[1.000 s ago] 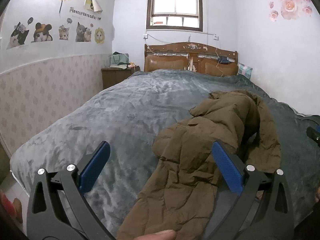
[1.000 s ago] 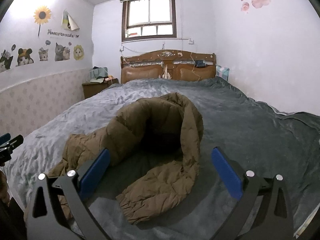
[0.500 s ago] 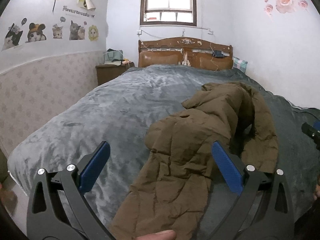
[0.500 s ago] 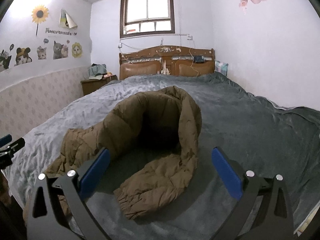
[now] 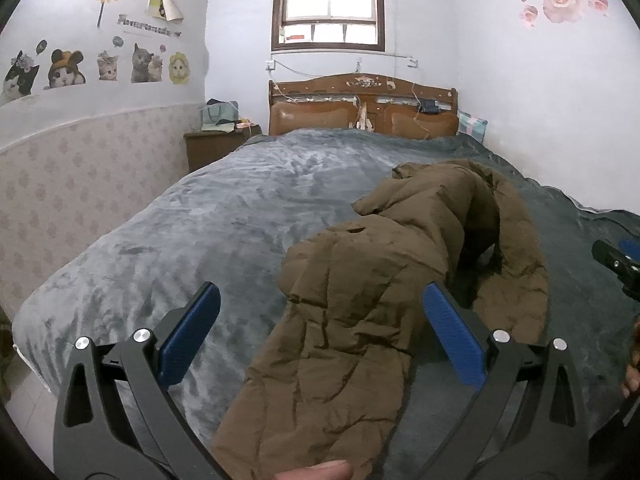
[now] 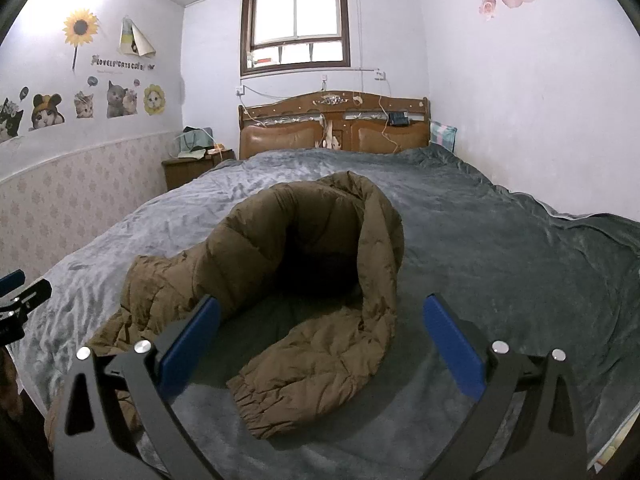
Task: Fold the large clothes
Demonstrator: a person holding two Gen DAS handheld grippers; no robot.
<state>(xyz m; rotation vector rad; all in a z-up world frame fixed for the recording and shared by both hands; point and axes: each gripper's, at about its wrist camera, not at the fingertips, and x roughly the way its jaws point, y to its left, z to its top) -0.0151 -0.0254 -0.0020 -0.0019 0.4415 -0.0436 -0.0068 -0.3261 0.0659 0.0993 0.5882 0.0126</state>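
Note:
A brown puffer jacket (image 5: 360, 312) lies crumpled on the grey bed cover (image 5: 224, 216), its near end hanging over the foot of the bed. My left gripper (image 5: 320, 320) is open above that near part, with nothing between its blue pads. In the right wrist view the jacket's sleeve (image 6: 320, 356) curls toward me, cuff nearest, and my right gripper (image 6: 320, 336) hangs open just over it, not touching. The right gripper's tip (image 5: 616, 264) shows at the left view's right edge; the left gripper's tip (image 6: 20, 300) shows at the right view's left edge.
The bed runs back to a wooden headboard (image 6: 336, 128) under a window (image 6: 296, 36). A nightstand (image 5: 216, 144) with bags stands at the far left. Walls close in on both sides. A fingertip (image 5: 316, 470) shows at the bottom of the left view.
Both grippers have shifted slightly toward the bed and lowered a little. The jacket has not moved and both stay open.

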